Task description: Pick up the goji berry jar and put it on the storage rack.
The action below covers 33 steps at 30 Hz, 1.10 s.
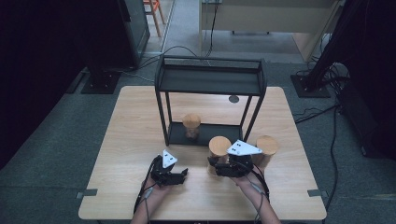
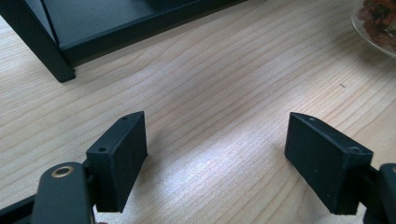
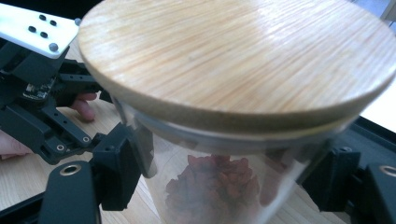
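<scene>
The right gripper [image 1: 218, 164] pinches a glass jar [image 1: 219, 154], its jaws pressed against the clear wall on either side just under the wooden lid [image 3: 233, 60]. The jar stands upright, long axis vertical, lid facing up, and dried reddish pieces [image 3: 212, 186] lie in its lower part. It sits toward the near right of the tabletop [image 1: 130, 140], just in front of the shelf rack [image 1: 210, 79] that stands at the middle of the far half. Whether its base rests on the wood or is lifted a little cannot be told, since the gripper hides it. A second jar [image 1: 266, 148] with the same wooden lid stands upright just beside it on the right, nearer the right edge, and a third jar [image 1: 191, 126] stands upright on the rack's bottom shelf. The left gripper [image 1: 182, 173] sits low over the near middle of the tabletop, to the left of the held jar, its jaws spread wide with bare wood between them. In the left gripper view the rack's front leg [image 2: 37, 46] shows at the upper left, and the foot of a jar shows at the upper right corner.
</scene>
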Available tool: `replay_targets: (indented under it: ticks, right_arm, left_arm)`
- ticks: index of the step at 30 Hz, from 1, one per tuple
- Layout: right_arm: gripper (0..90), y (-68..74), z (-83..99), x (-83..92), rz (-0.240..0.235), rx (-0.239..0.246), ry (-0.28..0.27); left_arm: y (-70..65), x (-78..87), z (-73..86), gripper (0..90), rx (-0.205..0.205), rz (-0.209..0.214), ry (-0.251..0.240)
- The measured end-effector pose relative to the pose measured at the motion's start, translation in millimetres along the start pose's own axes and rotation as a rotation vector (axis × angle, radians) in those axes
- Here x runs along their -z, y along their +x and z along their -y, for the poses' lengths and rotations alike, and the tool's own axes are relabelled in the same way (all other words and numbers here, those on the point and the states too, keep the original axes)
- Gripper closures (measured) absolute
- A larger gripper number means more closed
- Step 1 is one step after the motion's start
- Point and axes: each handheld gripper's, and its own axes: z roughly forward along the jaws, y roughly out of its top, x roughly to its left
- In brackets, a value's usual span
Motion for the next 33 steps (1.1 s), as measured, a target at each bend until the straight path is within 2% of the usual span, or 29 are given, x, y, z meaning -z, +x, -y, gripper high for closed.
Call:
replay_targets:
  ticks: [15, 33]
  right_arm:
    - [25.2, -3.7, -8.2, -6.1, 0.020, -0.026, -0.008]
    - [25.2, -8.0, -18.6, -12.7, 0.049, -0.015, 0.001]
  left_arm:
    - [-0.5, 0.4, 0.2, 21.4, -0.007, 0.005, 0.001]
    - [-0.5, 0.5, 0.3, 21.5, -0.006, 0.005, 0.002]
